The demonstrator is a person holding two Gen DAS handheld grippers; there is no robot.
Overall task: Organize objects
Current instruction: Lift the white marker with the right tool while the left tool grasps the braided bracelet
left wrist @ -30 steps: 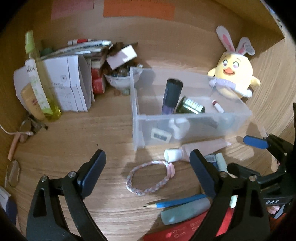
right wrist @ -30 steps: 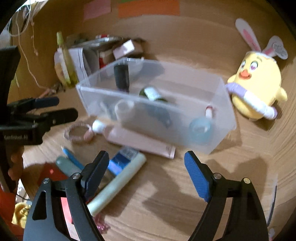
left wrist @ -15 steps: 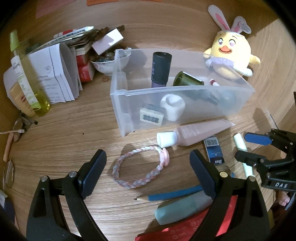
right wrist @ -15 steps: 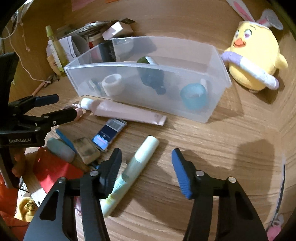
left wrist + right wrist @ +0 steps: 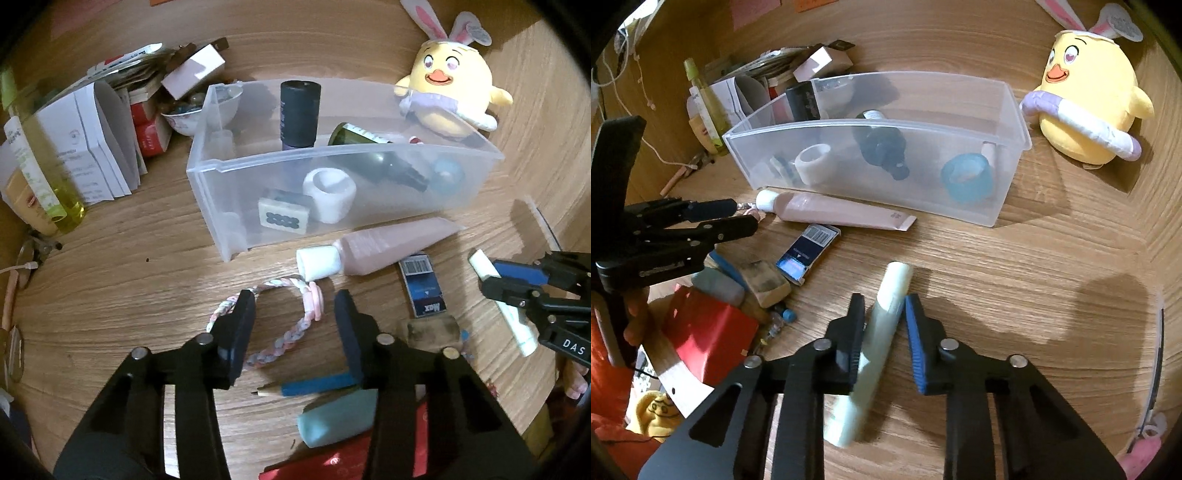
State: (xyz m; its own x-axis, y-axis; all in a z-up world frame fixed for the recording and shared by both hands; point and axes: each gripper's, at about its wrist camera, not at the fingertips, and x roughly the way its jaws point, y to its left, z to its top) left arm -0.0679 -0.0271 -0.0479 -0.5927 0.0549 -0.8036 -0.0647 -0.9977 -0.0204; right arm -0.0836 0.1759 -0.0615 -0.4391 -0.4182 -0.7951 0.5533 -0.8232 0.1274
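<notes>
A clear plastic bin (image 5: 461,155) (image 5: 1015,122) holds a dark bottle, a white tape roll, a blue tape roll and a stamp. In front of it lie a pink tube (image 5: 384,247) (image 5: 842,214), a braided bracelet (image 5: 288,328), a blue box (image 5: 423,291) (image 5: 807,253) and a blue pencil (image 5: 314,384). My left gripper (image 5: 293,325) is half closed around the bracelet on the table, its jaws apart. My right gripper (image 5: 884,321) is shut on a pale green tube (image 5: 882,321) (image 5: 504,306).
A yellow plush chick (image 5: 450,99) (image 5: 1089,110) sits behind the bin at the right. Papers, boxes, a bowl (image 5: 195,114) and a yellow-green bottle (image 5: 44,177) crowd the back left. A red packet (image 5: 709,332), a teal case (image 5: 336,417) and an eraser (image 5: 764,282) lie near the front edge.
Both grippers have lowered toward the table and narrowed. The left has come down over the bracelet. The right has closed on the pale green tube.
</notes>
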